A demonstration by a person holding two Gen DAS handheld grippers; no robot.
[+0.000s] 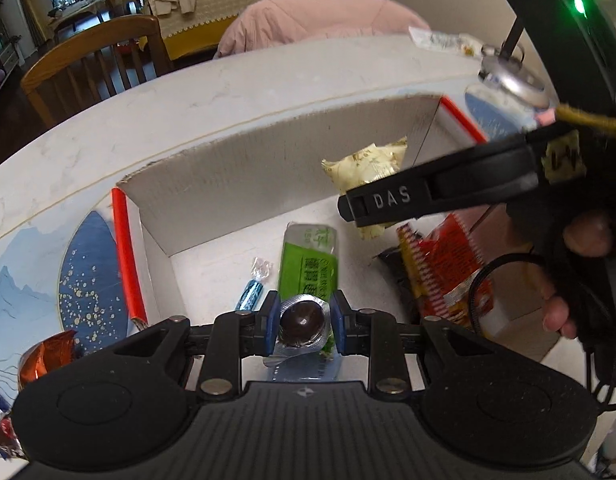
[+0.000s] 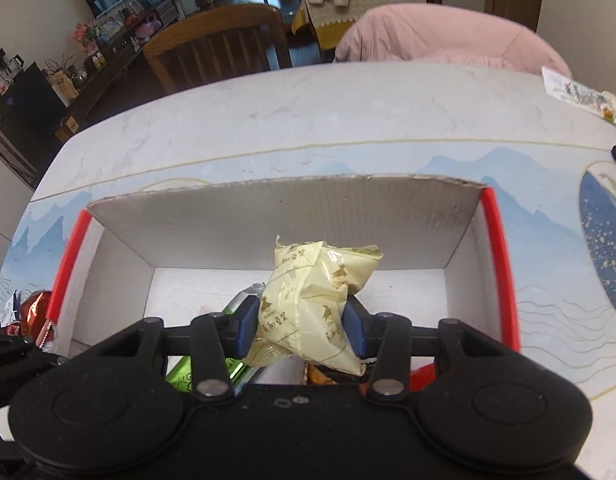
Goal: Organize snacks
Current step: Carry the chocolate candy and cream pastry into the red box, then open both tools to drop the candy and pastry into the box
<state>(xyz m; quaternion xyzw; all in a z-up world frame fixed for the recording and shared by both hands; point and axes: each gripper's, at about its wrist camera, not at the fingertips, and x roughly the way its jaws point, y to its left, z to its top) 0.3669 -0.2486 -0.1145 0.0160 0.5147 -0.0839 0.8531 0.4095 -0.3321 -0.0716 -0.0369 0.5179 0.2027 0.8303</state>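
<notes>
Cardboard walls with red edging form the box (image 2: 268,216) that takes the snacks, and both claws hang over its open top. The left claw (image 1: 302,322) is clenched on a dark round sweet in a silver foil blister (image 1: 302,320), held above the box floor just over a green packet (image 1: 308,264) that already lies inside. A small blue-wrapped candy (image 1: 250,294) rests beside that green packet, and a red packet (image 1: 444,268) lies on its other side. The right claw (image 2: 302,322) is grasping a pale yellow crinkled packet (image 2: 312,300) by its middle, also above the box interior, near the back wall.

Trouble, as I judge it, lies in how close the two tools are: seen from the left claw, the right tool crosses over the box and could knock it on the way down. The foil blister is slick and pinched by its edges, so it might twist free early. The yellow packet is puffy and might spring out sideways on release. An orange-wrapped snack (image 1: 48,356) waits outside the box on the surface (image 2: 268,108).
</notes>
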